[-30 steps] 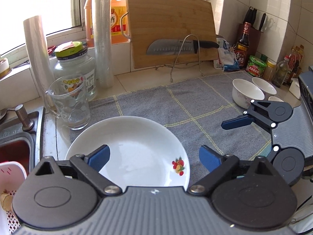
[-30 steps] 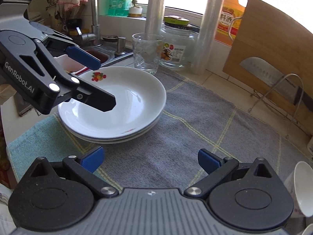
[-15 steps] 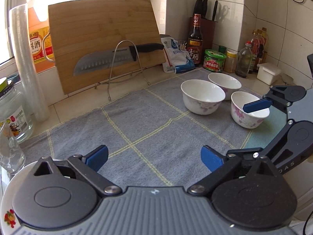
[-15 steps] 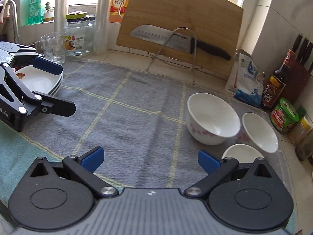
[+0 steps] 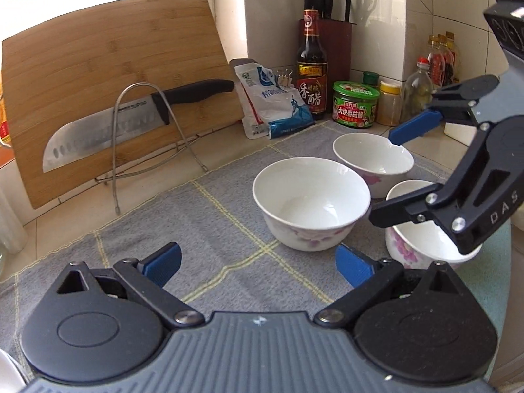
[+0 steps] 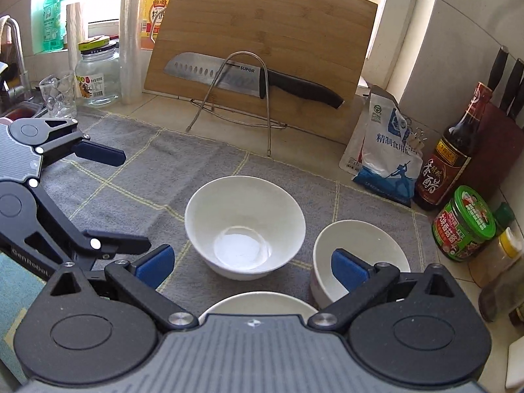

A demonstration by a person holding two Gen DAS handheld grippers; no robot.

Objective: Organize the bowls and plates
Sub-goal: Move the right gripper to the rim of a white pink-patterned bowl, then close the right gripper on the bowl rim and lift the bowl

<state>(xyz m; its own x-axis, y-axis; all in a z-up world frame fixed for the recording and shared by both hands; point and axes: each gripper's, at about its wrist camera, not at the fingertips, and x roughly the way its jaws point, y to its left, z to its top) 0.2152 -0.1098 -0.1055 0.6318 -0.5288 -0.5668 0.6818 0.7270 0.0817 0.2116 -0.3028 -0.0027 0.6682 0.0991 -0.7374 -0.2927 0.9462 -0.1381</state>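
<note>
Three white bowls with pink flowers stand close together on the grey cloth point(image 5: 137, 245). The middle bowl point(image 5: 311, 203) point(image 6: 244, 226) lies just ahead of both grippers. A second bowl point(image 5: 373, 160) point(image 6: 360, 255) stands behind it by the condiments. The third bowl point(image 5: 422, 239) point(image 6: 258, 301) sits under my right gripper point(image 6: 250, 267) point(image 5: 399, 172), which is open and empty, with its right finger over the second bowl's rim. My left gripper point(image 5: 258, 263) point(image 6: 119, 199) hovers open and empty left of the bowls. A white plate edge point(image 5: 6, 373) shows at the bottom left corner.
A wooden cutting board point(image 6: 262, 42) leans at the back with a knife point(image 6: 229, 73) on a wire rack. A salt bag point(image 6: 383, 154), vinegar bottle point(image 6: 448, 160), green-lidded jar point(image 6: 465, 222) and knife block crowd the right. A glass jar point(image 6: 96, 77) and cup point(image 6: 60, 93) stand back left.
Both grippers have swung right, away from the stacked plates and over to the three bowls. The plates have left the views but for an edge. Both grippers stay open.
</note>
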